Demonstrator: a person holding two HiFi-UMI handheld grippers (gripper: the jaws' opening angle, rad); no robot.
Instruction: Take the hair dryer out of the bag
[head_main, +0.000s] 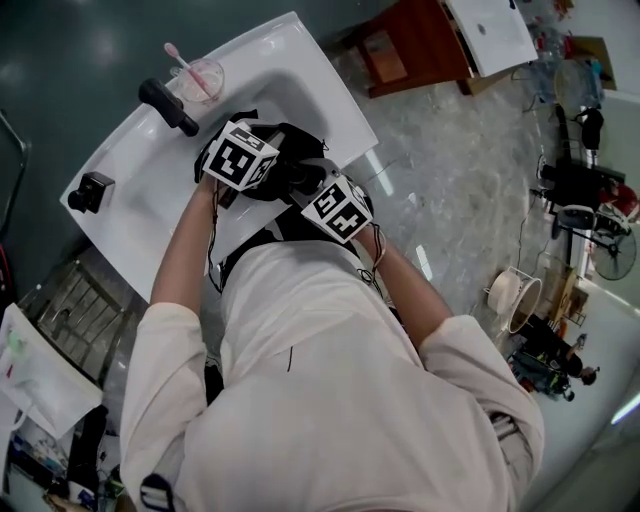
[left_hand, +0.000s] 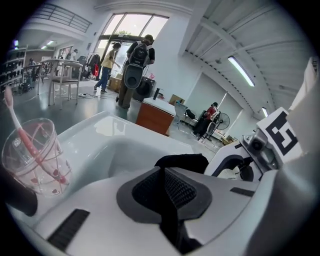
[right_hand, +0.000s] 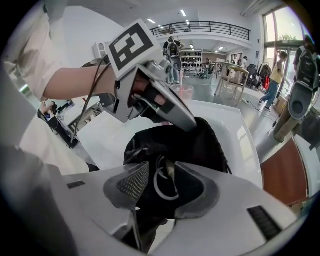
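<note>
- The right gripper (right_hand: 161, 186) hangs over the mouth of the black bag (right_hand: 200, 145), its jaws apart and pressing on nothing.
- Between those jaws, inside the bag, a pale looped cord (right_hand: 155, 181) shows. The hair dryer itself cannot be made out.
- The bag sits in the basin of the white counter (head_main: 130, 210).
- The left gripper (left_hand: 165, 187) is clamped on a fold of the bag's edge.
- Beyond it, a clear cup (left_hand: 32, 155) holding a pink toothbrush (left_hand: 22, 135) stands on the counter.

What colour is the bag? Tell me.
Black; the bag shows best in the right gripper view.
</note>
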